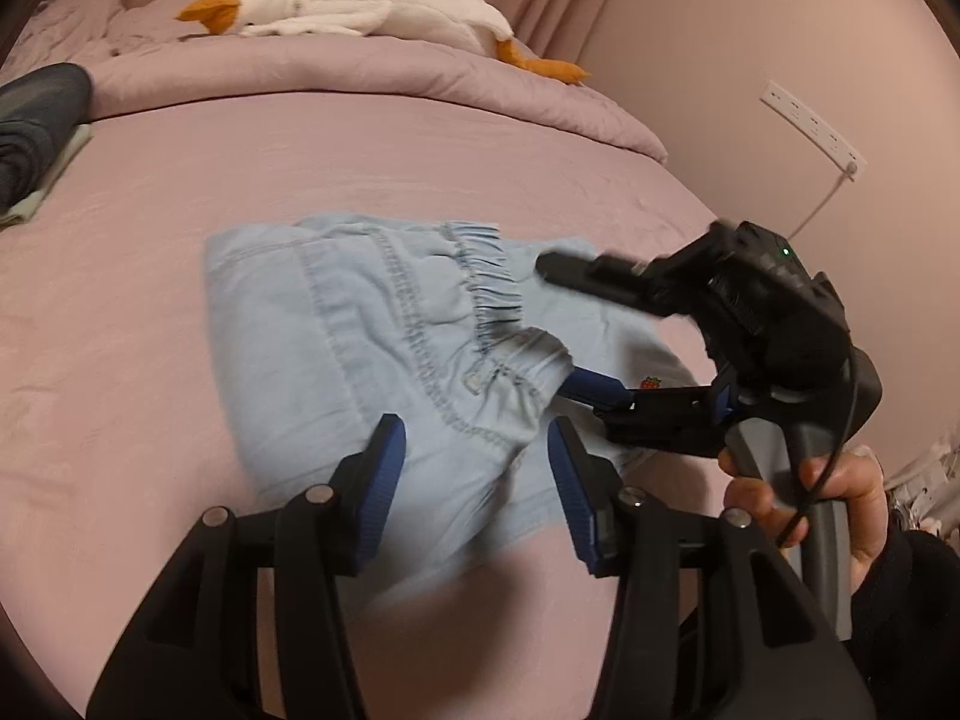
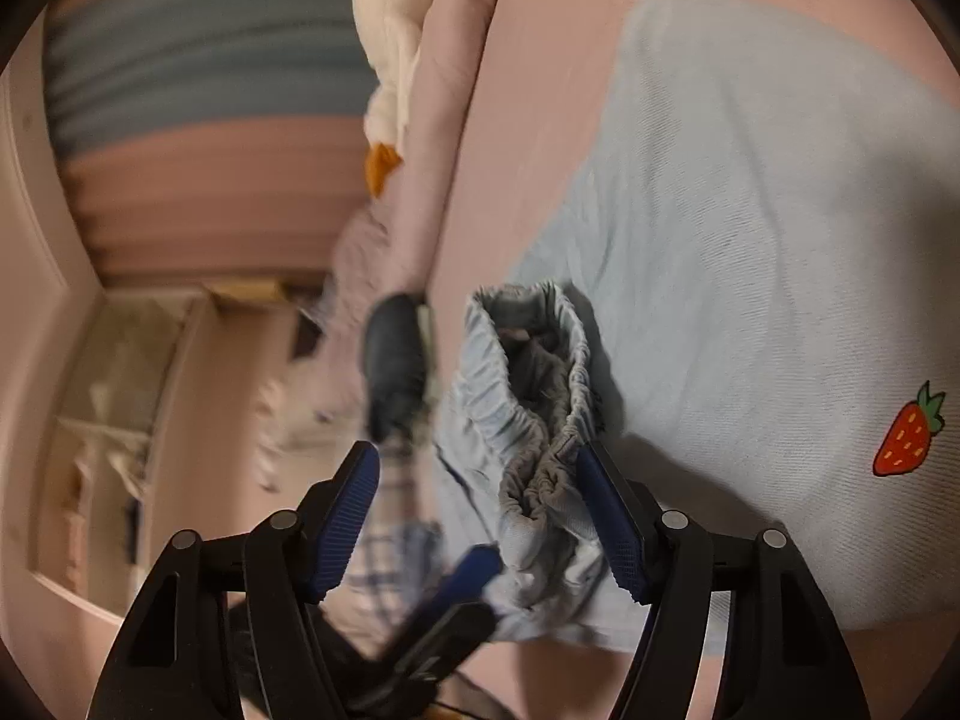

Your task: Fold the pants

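The light-blue denim pants (image 1: 384, 324) lie partly folded on the pink bed (image 1: 180, 396), their elastic waistband (image 2: 528, 396) bunched between the spread fingers of the right gripper (image 2: 480, 516), while the left gripper (image 1: 477, 480) hovers apart just beside it.

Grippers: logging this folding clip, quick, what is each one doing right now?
Left gripper: open, holding nothing, over the pants.
Right gripper: open, waistband between its fingers, not clamped.
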A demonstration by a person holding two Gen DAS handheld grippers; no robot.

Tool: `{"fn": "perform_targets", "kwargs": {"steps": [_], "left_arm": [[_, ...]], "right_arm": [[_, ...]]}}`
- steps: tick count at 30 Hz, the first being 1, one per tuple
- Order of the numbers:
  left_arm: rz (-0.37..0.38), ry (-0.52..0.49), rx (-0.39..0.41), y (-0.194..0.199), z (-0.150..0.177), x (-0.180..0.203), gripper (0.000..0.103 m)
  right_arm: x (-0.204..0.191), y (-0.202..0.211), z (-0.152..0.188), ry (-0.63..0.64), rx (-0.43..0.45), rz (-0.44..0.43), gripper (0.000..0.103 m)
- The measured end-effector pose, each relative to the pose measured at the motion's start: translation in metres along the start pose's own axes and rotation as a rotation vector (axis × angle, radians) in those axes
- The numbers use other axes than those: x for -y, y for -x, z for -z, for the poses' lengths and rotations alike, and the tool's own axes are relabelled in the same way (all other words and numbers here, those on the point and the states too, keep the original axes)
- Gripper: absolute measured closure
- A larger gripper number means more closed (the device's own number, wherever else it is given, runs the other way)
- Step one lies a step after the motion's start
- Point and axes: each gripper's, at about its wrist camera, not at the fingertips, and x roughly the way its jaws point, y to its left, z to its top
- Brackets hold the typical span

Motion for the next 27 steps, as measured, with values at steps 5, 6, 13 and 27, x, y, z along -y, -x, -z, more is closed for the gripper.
{"fn": "perform_targets", "kwargs": {"steps": [5, 6, 13, 27], "left_arm": [[-0.025, 0.032, 0.028, 0.019, 0.015, -0.001, 0.051], [-0.026, 0.040, 0.038, 0.023, 0.018, -0.003, 0.050], [-0.032, 0.121, 0.059, 0.039, 0.034, -0.020, 0.043], [-0.060, 0.244, 0.079, 0.046, 0.034, -0.039, 0.026]], "right_arm": [[-0.010, -0.026, -0.007, 0.133, -0.038, 0.225, 0.049], [-0.011, -0.029, -0.005, 0.160, -0.042, 0.259, 0.053], [-0.011, -0.030, -0.006, 0.224, -0.025, 0.318, 0.067], [-0.046, -0.004, -0.009, 0.369, 0.074, 0.344, 0.069]]}}
